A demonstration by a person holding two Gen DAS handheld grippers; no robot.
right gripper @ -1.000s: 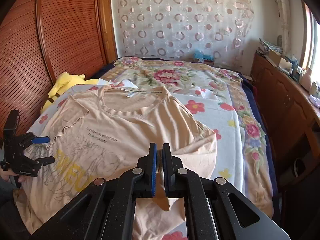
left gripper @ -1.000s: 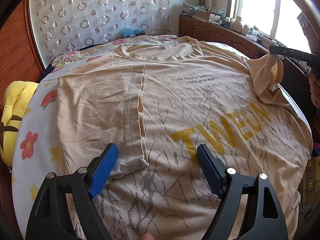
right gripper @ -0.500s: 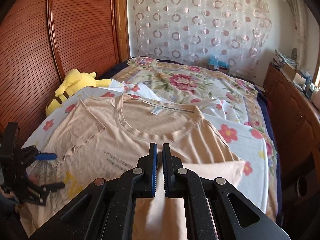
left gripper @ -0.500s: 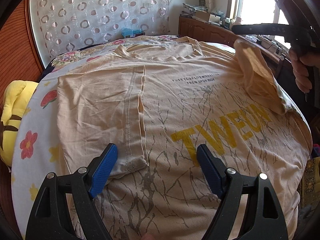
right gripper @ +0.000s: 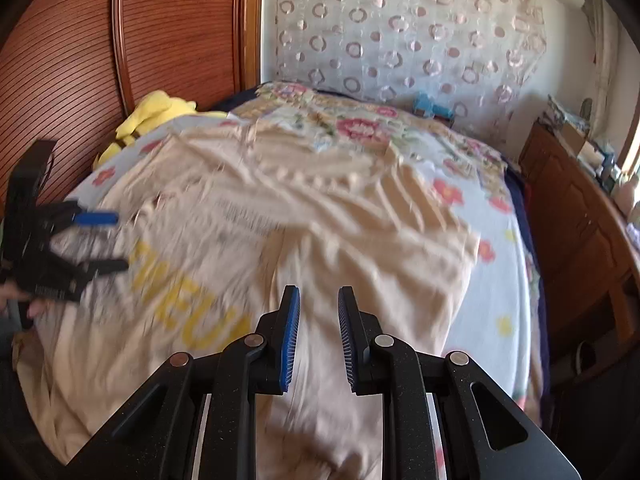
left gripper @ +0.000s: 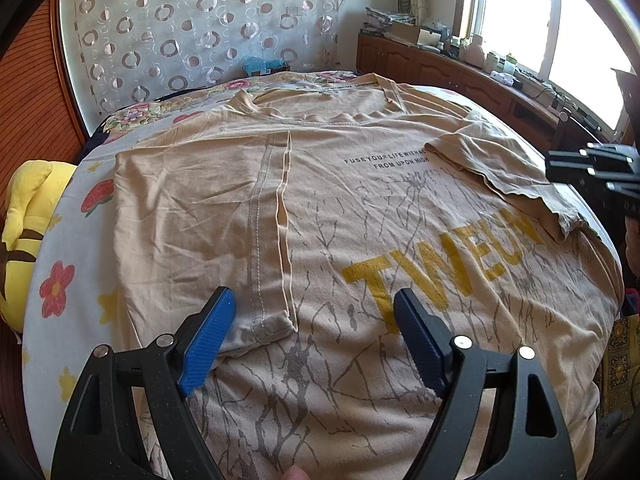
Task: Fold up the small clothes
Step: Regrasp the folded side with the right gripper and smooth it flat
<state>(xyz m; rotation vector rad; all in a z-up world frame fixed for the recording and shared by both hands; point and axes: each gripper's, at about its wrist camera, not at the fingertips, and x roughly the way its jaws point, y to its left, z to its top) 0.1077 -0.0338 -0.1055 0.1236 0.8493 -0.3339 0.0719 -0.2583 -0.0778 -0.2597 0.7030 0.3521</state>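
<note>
Both sleeves of the shirt (left gripper: 320, 208) lie folded inward on the bed (left gripper: 52, 264); the lengthwise folds remain. Left gripper (left gripper: 312, 336): jaws wide, empty, low over the hem. Right gripper (right gripper: 318, 340): jaws narrowly apart, empty, above the shirt's right side.

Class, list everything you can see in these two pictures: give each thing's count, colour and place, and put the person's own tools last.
T-shirt: one, beige with yellow letters, spread on the bed, both sleeves folded inward.
Bed sheet: one, pale blue with flowers, under the shirt.
Plush toy: one, yellow, at the bed's left edge.
Curtain: one, white with rings, behind the bed.
Cabinet: one, brown, under the window.
Left gripper: open, over the hem.
Right gripper: open, holding nothing.
</note>
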